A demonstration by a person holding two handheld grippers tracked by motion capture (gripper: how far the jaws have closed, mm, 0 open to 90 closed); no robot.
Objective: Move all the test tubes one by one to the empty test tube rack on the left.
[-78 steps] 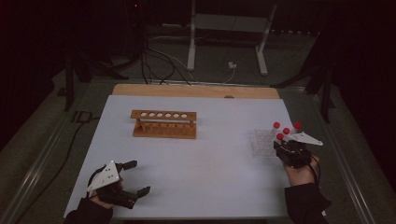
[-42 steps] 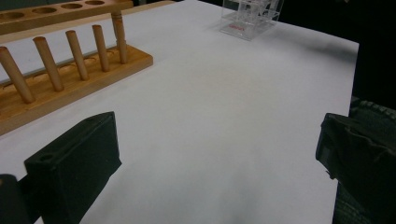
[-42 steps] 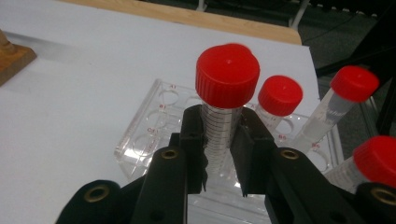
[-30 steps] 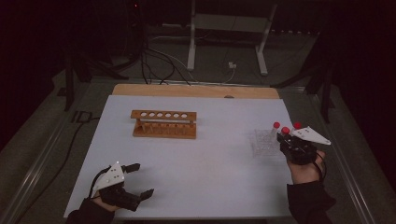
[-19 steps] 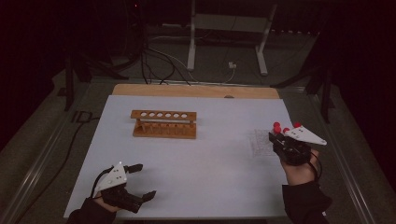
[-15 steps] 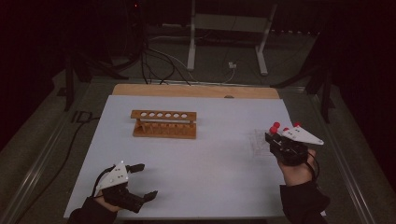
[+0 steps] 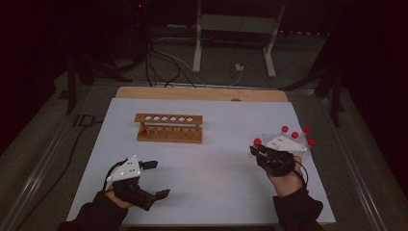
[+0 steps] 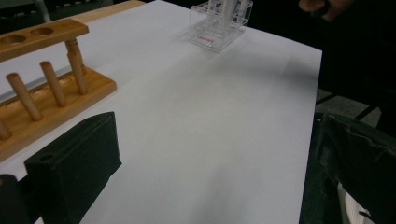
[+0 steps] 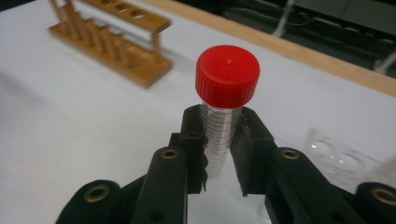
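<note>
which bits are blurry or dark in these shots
High view: surroundings beyond the white table are very dark. Right gripper view: the red-capped tube in the right claw is sharp, the wooden rack blurred. Left gripper view: soft throughout, clear stand hazy.

In the middle of the frame the white table [image 7: 216, 168] is bare and wide. The wooden rack [image 7: 168, 127] blocks the upper left, the clear rack [image 7: 300, 142] the right edge.
</note>
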